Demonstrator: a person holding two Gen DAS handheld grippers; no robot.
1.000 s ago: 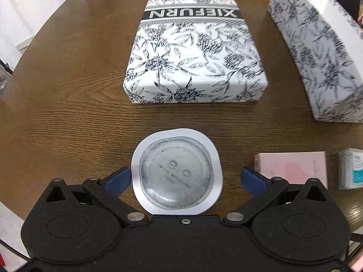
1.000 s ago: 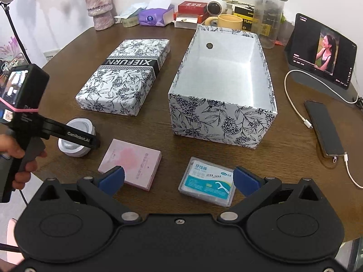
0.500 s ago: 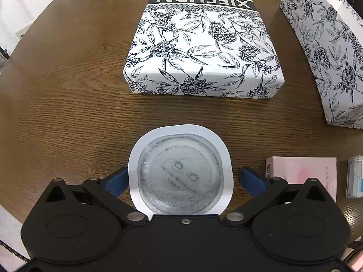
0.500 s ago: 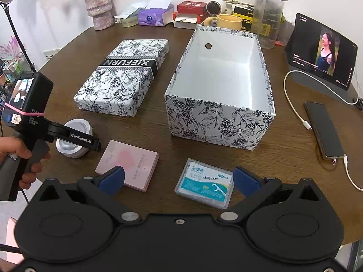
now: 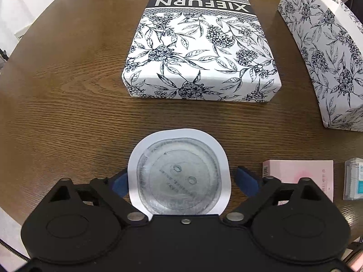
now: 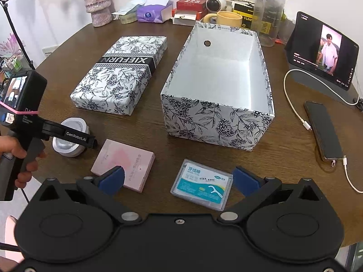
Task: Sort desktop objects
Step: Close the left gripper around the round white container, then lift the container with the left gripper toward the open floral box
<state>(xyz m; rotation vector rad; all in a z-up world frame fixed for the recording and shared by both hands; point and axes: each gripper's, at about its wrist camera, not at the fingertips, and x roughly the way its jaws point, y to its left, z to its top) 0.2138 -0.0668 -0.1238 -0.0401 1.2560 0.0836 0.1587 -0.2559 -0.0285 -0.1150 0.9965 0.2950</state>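
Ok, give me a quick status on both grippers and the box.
Left gripper open, straddling the round white container on the table. Right gripper open, hovering at the floss pack. Open box empty, path unobstructed.

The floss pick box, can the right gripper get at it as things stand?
Probably yes. The floss pick box lies flat on the table between the open right gripper fingers, nothing on top of it; the pink box sits apart to its left.

Black plastic tongs, blue pads

Left tongs have white "GenRobot.AI" lettering, a pink band round the body, silver screws; bare-skinned hand on the grip.
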